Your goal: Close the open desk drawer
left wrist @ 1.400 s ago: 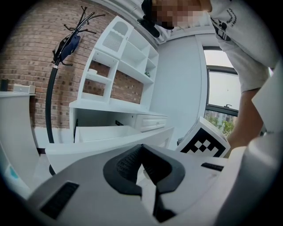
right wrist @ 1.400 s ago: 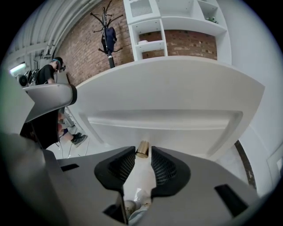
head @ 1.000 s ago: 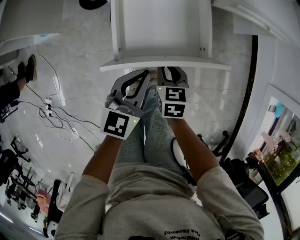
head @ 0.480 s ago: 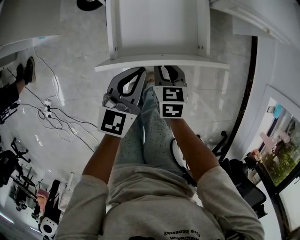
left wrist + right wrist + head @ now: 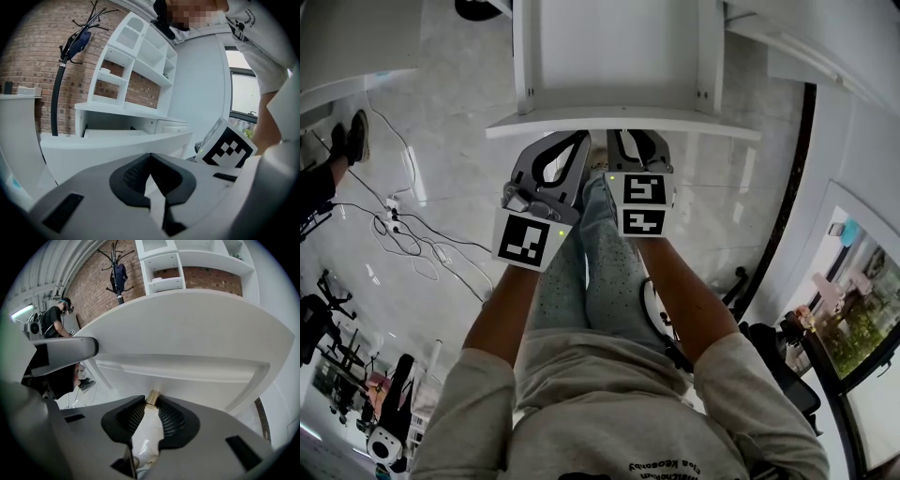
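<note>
The open white drawer (image 5: 619, 56) juts out toward me at the top of the head view, with its front panel (image 5: 619, 122) nearest. Both grippers are up against that panel from below. My left gripper (image 5: 570, 142) touches the panel left of centre, and in its own view its pads (image 5: 133, 176) meet with nothing held, the drawer front (image 5: 117, 145) just ahead. My right gripper (image 5: 634, 141) is at the panel's middle. In the right gripper view a brass knob (image 5: 153, 398) under the drawer front (image 5: 187, 333) sits between that gripper's (image 5: 151, 403) tips.
The white desk with shelves (image 5: 136, 70) stands behind the drawer against a brick wall, a coat rack (image 5: 70, 47) beside it. Cables (image 5: 412, 225) trail on the marble floor at left, near someone's shoe (image 5: 358, 136). A person in black (image 5: 56, 319) stands far left. My legs (image 5: 600, 272) are below the drawer.
Both grippers have shifted slightly forward with the drawer front, which now sits a little further from me. The jaws look the same as before.
</note>
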### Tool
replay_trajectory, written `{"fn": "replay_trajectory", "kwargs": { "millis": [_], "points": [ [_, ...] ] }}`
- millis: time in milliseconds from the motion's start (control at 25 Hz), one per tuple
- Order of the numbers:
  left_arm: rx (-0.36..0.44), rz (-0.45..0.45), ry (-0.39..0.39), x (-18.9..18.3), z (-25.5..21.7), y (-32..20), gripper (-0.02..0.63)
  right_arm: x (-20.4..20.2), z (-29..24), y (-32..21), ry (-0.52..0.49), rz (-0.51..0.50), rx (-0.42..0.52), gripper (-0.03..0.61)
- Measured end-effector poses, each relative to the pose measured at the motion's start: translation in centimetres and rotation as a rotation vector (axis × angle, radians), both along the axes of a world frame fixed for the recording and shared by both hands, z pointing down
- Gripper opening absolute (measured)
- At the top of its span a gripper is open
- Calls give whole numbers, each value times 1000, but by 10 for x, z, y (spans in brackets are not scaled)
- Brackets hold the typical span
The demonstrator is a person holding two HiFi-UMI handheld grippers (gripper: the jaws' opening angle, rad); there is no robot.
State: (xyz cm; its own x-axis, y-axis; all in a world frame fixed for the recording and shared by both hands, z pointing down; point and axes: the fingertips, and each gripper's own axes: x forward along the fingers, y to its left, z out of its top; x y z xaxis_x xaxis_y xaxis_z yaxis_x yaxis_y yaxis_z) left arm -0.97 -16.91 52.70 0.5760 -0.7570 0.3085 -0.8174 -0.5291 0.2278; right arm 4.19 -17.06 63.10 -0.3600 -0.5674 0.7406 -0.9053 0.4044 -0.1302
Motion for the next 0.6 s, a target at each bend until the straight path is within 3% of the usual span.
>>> {"fn": "replay_trajectory", "kwargs": {
  "millis": [600],
  "points": [
    [-3, -34, 10, -5, 1, -37, 18, -5, 1, -36, -14, -10, 6, 109]
  ]
}}
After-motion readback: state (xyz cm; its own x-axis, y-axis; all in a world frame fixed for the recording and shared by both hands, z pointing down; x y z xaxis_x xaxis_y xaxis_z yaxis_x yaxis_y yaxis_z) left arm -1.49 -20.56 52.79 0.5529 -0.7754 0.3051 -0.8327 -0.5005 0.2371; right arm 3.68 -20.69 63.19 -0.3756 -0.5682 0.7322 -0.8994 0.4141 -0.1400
